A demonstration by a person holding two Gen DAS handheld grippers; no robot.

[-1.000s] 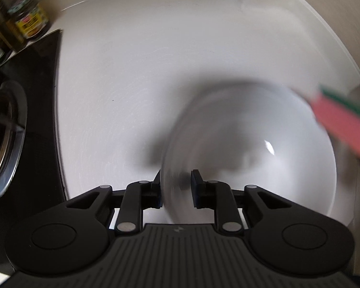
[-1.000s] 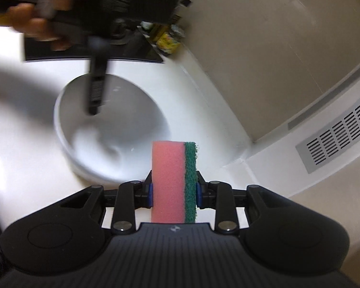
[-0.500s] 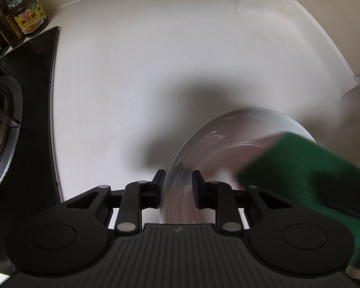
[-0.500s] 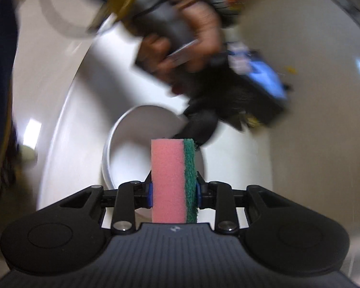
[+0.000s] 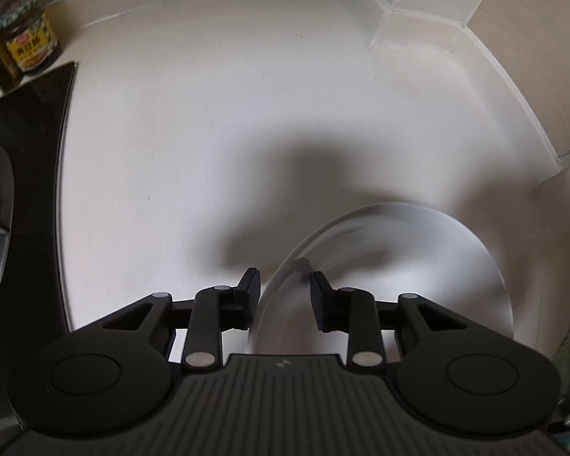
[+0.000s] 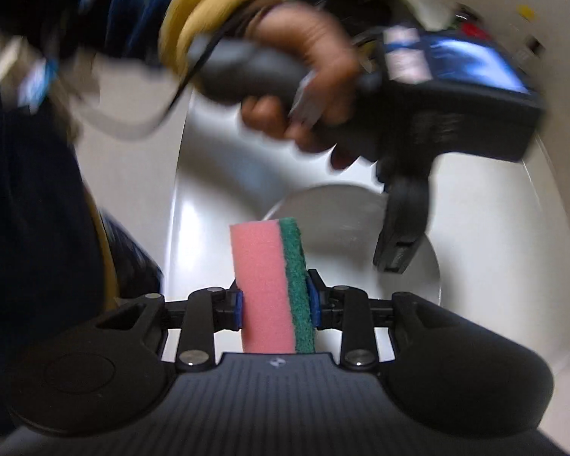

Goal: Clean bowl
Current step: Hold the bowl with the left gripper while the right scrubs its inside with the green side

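Observation:
A white bowl (image 5: 399, 266) rests on the white counter, blurred by motion. My left gripper (image 5: 283, 294) straddles its near rim, one finger outside and one inside, with a small gap showing on each side. My right gripper (image 6: 273, 302) is shut on a pink sponge with a green scrub side (image 6: 271, 288) and holds it upright above the bowl (image 6: 342, 235). In the right wrist view the left gripper's fingers (image 6: 399, 235) reach down onto the bowl's far rim, held by a hand (image 6: 307, 87).
A black stove top (image 5: 22, 197) with a burner lies at the left. A jar with a yellow label (image 5: 28, 41) stands at the back left. A raised white wall ledge (image 5: 475, 57) borders the counter behind and to the right.
The sponge has left the left wrist view. The right gripper has swung round and now looks back at the person. The left gripper's jaws have spread a little on the rim.

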